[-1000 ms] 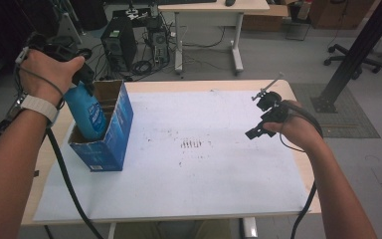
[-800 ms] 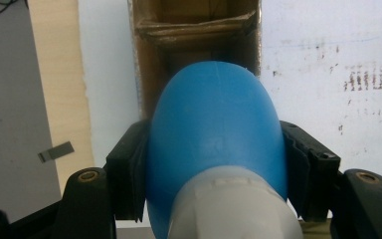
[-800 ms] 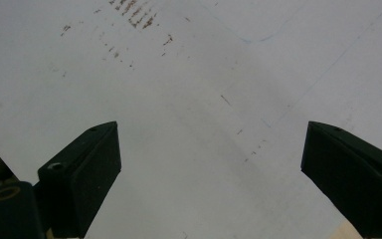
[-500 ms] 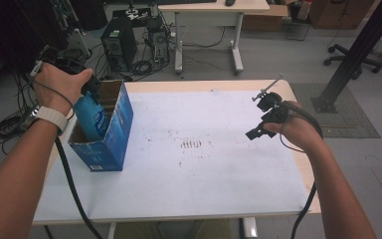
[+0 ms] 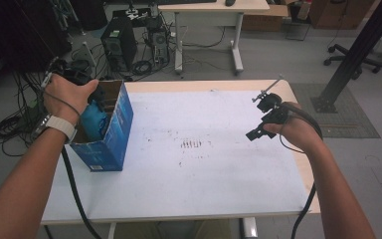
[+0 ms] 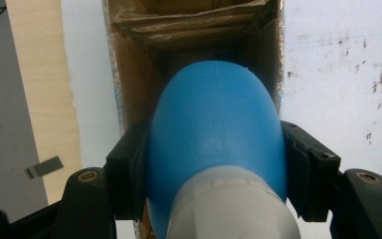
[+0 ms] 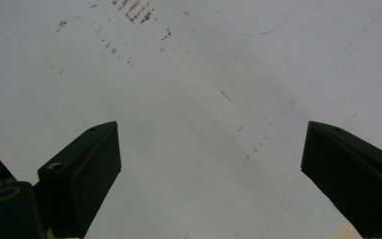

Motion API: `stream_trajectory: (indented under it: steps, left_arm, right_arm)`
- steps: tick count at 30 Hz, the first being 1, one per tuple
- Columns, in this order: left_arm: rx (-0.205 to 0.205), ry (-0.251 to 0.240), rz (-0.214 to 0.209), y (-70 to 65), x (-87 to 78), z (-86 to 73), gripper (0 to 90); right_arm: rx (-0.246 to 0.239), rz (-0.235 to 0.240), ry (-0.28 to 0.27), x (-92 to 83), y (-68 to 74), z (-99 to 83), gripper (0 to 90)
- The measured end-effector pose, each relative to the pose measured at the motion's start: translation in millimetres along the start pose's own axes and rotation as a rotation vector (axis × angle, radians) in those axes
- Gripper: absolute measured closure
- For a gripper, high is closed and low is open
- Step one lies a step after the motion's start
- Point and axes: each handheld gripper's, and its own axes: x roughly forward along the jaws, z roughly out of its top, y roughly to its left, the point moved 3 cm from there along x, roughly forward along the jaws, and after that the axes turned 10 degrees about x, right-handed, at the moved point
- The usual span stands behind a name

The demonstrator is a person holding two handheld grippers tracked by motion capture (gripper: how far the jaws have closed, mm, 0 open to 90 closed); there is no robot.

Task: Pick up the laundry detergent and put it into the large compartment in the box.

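- The work in hand is looking like packing: the left gripper (image 5: pixel 90 94) is holding a blue bottle (image 5: pixel 93 119) partway inside the open blue cardboard box (image 5: pixel 110 144), which is standing at the table's (image 5: pixel 204 189) left edge.
- Judging by how much of the bottle is sitting below the box rim in the high view, the placing is well along but not finished; the bottle is not yet let go, and letting it settle and drawing the gripper out are what is remaining.
- In the left gripper view the bottle (image 6: pixel 214 134) is sitting squarely between the two black jaws, its grey cap end nearest the camera and its rounded base pointing down into the box (image 6: pixel 129 74); both pads are pressing on its sides, so the jaws are clamping it.
- The right gripper (image 5: pixel 261 127) is hanging over the table's right part, well apart from the box, its jaws standing wide and grasping nothing, as the right gripper view is showing above the bare white table top (image 7: pixel 204 99).
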Motion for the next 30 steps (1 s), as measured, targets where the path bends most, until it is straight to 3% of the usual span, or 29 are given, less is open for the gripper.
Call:
stream_trajectory:
  steps: [7,30]
  left_arm:
    - [0.007,-0.008,0.023,-1.4,9.8,-0.5,37.3]
    - [0.002,0.018,-0.001,3.2,43.9,-5.4,37.3]
  right_arm:
    - [-0.002,0.001,0.002,1.5,0.3,-0.1,8.8]
    - [0.005,-0.003,0.014,4.2,0.6,-0.6,8.8]
